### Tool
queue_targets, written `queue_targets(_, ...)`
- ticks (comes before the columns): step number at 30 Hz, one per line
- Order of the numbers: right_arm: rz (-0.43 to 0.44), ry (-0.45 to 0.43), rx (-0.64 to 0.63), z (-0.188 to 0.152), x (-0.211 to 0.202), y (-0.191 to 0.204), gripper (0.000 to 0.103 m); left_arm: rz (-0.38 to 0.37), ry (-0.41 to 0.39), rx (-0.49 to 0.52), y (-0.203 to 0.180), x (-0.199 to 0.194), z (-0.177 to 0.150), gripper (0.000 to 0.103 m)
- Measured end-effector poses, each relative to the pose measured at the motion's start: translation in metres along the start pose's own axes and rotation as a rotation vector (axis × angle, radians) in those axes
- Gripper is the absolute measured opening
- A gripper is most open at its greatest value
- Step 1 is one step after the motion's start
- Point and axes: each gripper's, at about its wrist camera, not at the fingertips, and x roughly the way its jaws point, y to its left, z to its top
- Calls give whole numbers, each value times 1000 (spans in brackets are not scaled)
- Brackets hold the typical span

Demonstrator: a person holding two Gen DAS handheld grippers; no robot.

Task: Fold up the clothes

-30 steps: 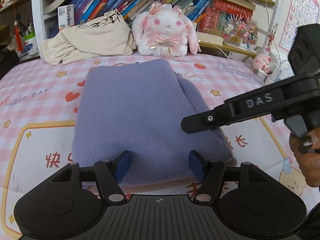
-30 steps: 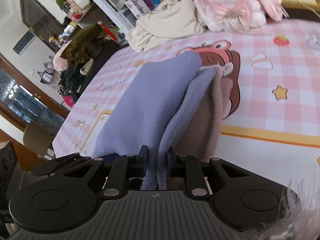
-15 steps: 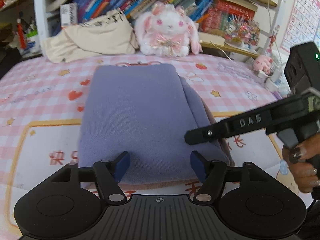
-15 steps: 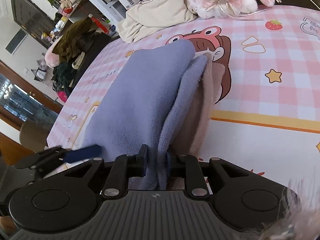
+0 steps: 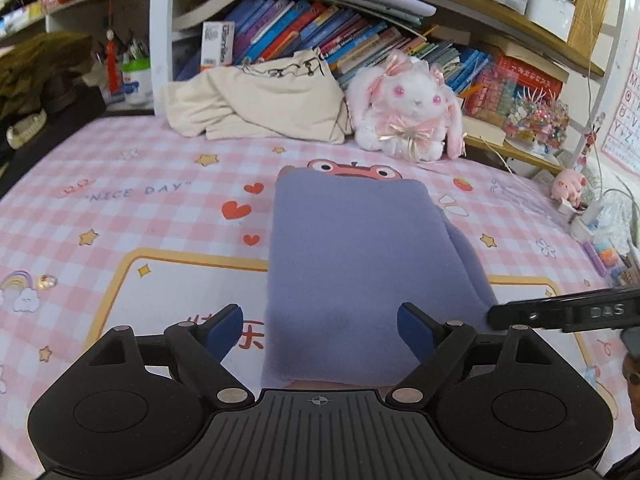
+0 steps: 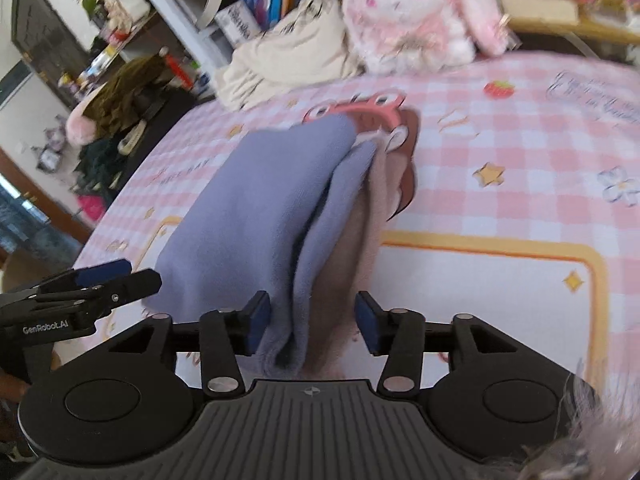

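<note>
A folded lavender garment [image 5: 352, 268] lies flat on the pink checked bed cover [image 5: 132, 208], with a beige-pink lining showing along its right edge [image 6: 368, 248]. My left gripper [image 5: 320, 330] is open, its blue pads standing either side of the garment's near edge. My right gripper [image 6: 312, 324] is open too, its pads apart around the stacked side edges of the lavender garment [image 6: 272, 216] without pinching them. The right gripper's finger [image 5: 560, 314] shows at the right of the left wrist view. The left gripper [image 6: 100, 284] appears at the left of the right wrist view.
A white and pink plush rabbit [image 5: 408, 112] and a cream cloth bag [image 5: 260, 100] sit at the back against a bookshelf [image 5: 320, 32]. Dark clothes [image 6: 120, 96] are piled off the left side. Small items [image 5: 600, 248] line the right edge.
My right gripper has opened and let go of the garment's side edge. Both grippers have drawn back, and the garment now lies flat and farther from the cameras.
</note>
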Motion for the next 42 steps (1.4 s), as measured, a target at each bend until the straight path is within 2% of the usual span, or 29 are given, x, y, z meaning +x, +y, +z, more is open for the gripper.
queue_targets(2,-46,-29,19,-2,-5,3,55,-32,22,-7,8,7,2,87)
queue_targets(4,-84,-50,62,-4,-9,3,73,-82,54,-54,19,15,5,87)
queue_targets(6,-94,-57,131,-6,-8,0,78,-131,85,-102,30,24,7,87)
queue_targets(11,-102,-52,294,-11,1,-7,80,-256,163,-221,58,47,14,87)
queue_targets(16,-67,-5,406,-15,15,-9,80,-384,245,-369,82,74,16,86)
queue_targets(20,-80,-6,454,-15,24,-9,80,-444,286,-398,85,89,16,86)
queue_targets(24,-70,-39,478,-11,29,-10,79,-461,289,-391,82,98,18,84)
queue_targets(25,-62,-38,486,-10,31,-10,76,-466,287,-391,81,100,19,84)
queue_targets(27,-40,-26,502,-8,37,-10,60,-465,281,-387,79,103,21,84)
queue_targets(28,-55,-23,482,-7,39,-6,59,-460,278,-383,78,103,22,82)
queue_targets(29,-72,-21,461,-5,40,-2,56,-449,274,-372,76,103,23,76)
queue_targets(32,-139,-19,315,-1,40,19,43,-390,268,-259,65,94,23,66)
queue_targets(33,-164,-27,252,0,39,28,37,-372,260,-206,59,89,24,65)
queue_targets(35,-217,-34,104,1,36,48,32,-344,234,-103,44,77,26,64)
queue_targets(36,-236,-30,39,0,36,57,32,-341,228,-69,39,73,27,64)
queue_targets(38,-241,-7,-3,-4,35,62,32,-346,248,-60,40,71,28,65)
queue_targets(39,-224,4,30,-6,34,57,32,-356,269,-78,44,73,27,65)
queue_targets(41,-179,25,128,-7,33,41,40,-382,311,-130,56,79,25,67)
queue_targets(42,-157,27,190,-7,32,33,47,-396,327,-158,61,82,24,68)
